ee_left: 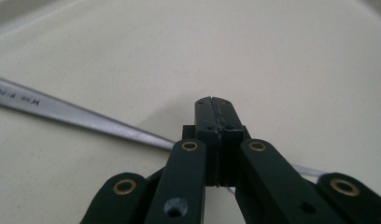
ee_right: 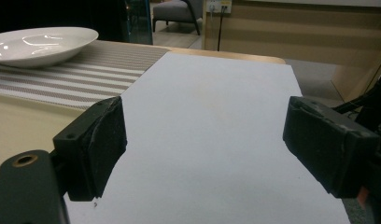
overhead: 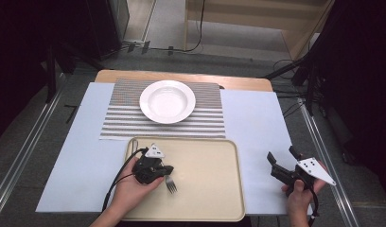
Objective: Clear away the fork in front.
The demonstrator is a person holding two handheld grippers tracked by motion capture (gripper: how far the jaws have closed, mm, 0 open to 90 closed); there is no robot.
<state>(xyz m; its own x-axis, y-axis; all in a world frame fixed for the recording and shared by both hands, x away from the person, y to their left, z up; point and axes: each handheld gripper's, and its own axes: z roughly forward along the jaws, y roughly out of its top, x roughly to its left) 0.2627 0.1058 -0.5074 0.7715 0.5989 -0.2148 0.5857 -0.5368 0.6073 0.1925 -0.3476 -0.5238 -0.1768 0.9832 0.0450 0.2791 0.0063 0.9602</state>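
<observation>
Beige plastic tray (overhead: pixel 205 189) lies at the near edge of the worktop (overhead: pixel 257 123), with a steel fork (overhead: pixel 171 184) on its left part. The left gripper (ee_left: pixel 213 105) is down on the fork's handle, jaws pressed together on it. The right gripper (overhead: pixel 281 158) hangs over the pale sheet right of the tray, jaws spread and empty. Beyond the tray a white plate (overhead: pixel 167 101) sits on a striped mat (overhead: pixel 120 123). This looks like the pickup step; next probably calls for a level lift and a carry toward the plate.
</observation>
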